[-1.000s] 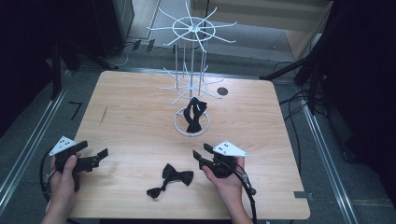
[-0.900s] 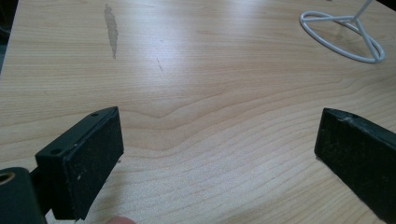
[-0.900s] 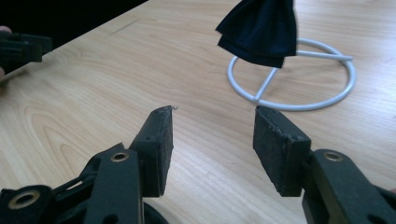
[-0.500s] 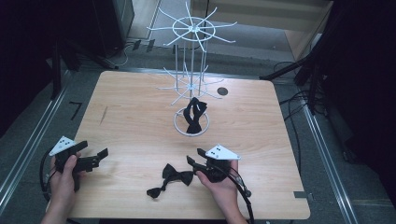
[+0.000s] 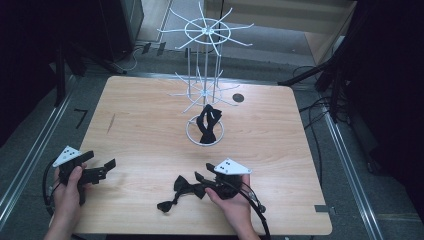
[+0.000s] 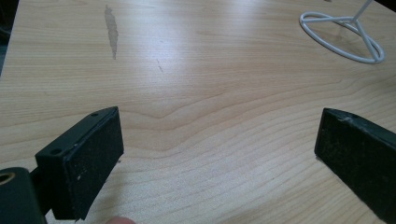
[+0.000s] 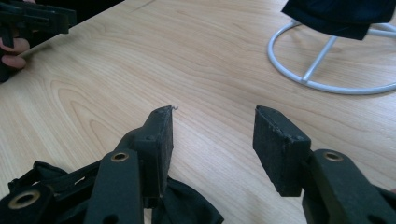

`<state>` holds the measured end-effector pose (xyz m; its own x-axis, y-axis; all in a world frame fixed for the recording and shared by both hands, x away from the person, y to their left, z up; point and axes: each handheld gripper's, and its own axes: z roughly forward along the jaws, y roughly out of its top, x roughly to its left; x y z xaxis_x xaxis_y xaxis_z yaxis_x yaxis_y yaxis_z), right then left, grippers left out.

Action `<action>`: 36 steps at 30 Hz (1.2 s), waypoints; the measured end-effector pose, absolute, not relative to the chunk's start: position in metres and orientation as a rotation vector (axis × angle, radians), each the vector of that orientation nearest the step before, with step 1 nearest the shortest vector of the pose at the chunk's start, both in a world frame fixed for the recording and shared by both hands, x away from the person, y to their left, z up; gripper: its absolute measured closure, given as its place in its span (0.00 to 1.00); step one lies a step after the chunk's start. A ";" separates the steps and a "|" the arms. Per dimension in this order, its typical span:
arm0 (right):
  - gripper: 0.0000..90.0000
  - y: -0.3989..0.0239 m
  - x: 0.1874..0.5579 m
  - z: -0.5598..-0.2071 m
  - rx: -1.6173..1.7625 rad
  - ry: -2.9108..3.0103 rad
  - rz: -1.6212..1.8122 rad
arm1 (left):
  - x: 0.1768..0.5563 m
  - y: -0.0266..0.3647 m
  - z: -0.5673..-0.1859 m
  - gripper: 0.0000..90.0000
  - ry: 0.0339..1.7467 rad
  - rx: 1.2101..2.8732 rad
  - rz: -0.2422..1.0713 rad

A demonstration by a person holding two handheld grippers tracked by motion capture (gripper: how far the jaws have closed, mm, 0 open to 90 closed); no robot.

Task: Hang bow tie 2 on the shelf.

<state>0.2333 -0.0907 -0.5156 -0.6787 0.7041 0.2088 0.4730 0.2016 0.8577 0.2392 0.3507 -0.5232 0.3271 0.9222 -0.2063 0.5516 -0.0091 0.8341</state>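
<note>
Two bow ties are in play: one hangs on the white wire stand at the middle of the worktop, the other bow tie lies flat near the front edge, just beside the right gripper. That gripper's jaws stand apart with nothing between them; in the right gripper view the black cloth sits under and behind the left jaw, not between the pads. The step in hand looks like picking up the loose tie, so the gripper should likely draw back and tip down until the tie's knot lies between the pads, then close on the knot rather than a floppy wing. Catching only the strap would probably let the tie swing and make hanging it on a prong awkward. The left gripper rests at the worktop's left, jaws wide apart and empty, well apart from the tie.
</note>
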 end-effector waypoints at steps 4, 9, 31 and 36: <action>0.54 -0.087 0.232 -0.516 1.127 2.258 1.476 | 0.239 0.351 -0.523 0.02 1.342 1.682 0.510; 0.54 -0.084 0.231 -0.518 1.116 2.271 1.472 | 0.239 0.351 -0.523 0.02 1.341 1.682 0.511; 0.54 -0.066 0.224 -0.528 1.081 2.373 1.438 | 0.239 0.351 -0.523 0.02 1.342 1.682 0.510; 0.54 -0.063 0.224 -0.530 1.075 2.398 1.426 | 0.239 0.351 -0.523 0.02 1.342 1.682 0.510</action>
